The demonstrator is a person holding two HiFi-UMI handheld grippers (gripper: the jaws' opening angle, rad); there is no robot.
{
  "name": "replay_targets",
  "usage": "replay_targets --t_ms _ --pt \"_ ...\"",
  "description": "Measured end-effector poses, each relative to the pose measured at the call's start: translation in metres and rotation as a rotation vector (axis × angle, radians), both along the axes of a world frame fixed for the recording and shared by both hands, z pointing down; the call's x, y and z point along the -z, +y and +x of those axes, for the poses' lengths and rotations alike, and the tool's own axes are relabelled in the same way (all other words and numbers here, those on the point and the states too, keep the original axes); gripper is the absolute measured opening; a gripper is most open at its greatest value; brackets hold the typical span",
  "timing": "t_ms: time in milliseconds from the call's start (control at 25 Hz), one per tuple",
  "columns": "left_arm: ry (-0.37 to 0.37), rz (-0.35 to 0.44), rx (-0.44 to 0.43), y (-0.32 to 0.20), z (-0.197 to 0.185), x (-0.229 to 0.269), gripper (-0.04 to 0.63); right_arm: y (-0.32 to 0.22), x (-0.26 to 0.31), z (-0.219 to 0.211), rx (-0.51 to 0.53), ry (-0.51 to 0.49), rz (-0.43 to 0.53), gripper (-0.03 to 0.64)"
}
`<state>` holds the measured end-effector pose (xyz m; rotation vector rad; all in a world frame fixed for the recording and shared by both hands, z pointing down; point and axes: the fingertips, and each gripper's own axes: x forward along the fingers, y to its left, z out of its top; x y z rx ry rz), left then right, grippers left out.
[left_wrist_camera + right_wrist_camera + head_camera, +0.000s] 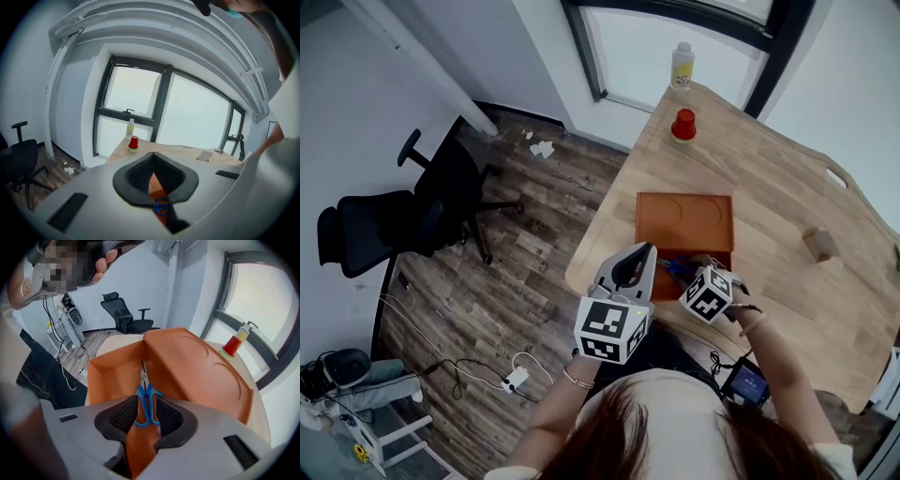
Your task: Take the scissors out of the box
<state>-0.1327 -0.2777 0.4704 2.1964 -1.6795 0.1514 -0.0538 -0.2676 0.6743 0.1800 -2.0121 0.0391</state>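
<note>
Fingers (123, 417) of the right gripper (146, 400) stand wide apart, pointing steeply down into the open orange box (110, 373), with the blue handle loops of the scissors (146, 389) showing between them but not yet pressed. The scissors lie flat on the box's floor, close along the wall where the lid (684, 220) hinges back, blades pointing away from the gripper.

From where I stand, the step in hand looks like the reach and grasp. To do it well, I would bring the right gripper straight down so one finger lands on each side of the handles, low enough to catch the plastic and not skate over it. The hinge-side wall leaves little room for the finger nearest it, so a slight tilt away from that wall may help. Close firmly, then lift straight up until the blades clear the box's rim.

At the box's near edge the left gripper (152, 154) has its fingers pressed together on nothing. The box looks light, so pressing it onto the surface (787, 216) could stop it rising too.
</note>
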Motion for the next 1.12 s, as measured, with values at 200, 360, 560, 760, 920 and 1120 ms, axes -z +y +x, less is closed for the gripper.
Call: replay_targets --t_ms 200,360,560,760,920,1120 --pt "0.0 -0.011 0.001 -0.002 -0.001 -0.005 0.018 0.0 -0.012 -0.002 0.02 0.031 -0.025 0.152" --pt "0.005 -0.018 0.006 -0.003 -0.003 -0.008 0.018 0.0 -0.019 -0.002 0.034 0.06 -0.038 0.152" --pt "0.01 -0.023 0.009 -0.004 -0.005 -0.01 0.018 0.0 -0.024 -0.001 0.028 0.084 -0.06 0.155" --pt "0.023 -0.028 0.022 -0.005 -0.007 -0.012 0.018 -0.001 -0.024 -0.002 0.042 0.086 -0.079 0.152" --pt "0.025 -0.036 0.021 -0.003 -0.005 -0.015 0.018 0.0 -0.024 -0.002 0.062 0.091 -0.072 0.123" --pt "0.024 -0.04 0.026 0.002 -0.004 -0.016 0.018 0.002 -0.024 -0.002 0.084 0.099 -0.04 0.114"
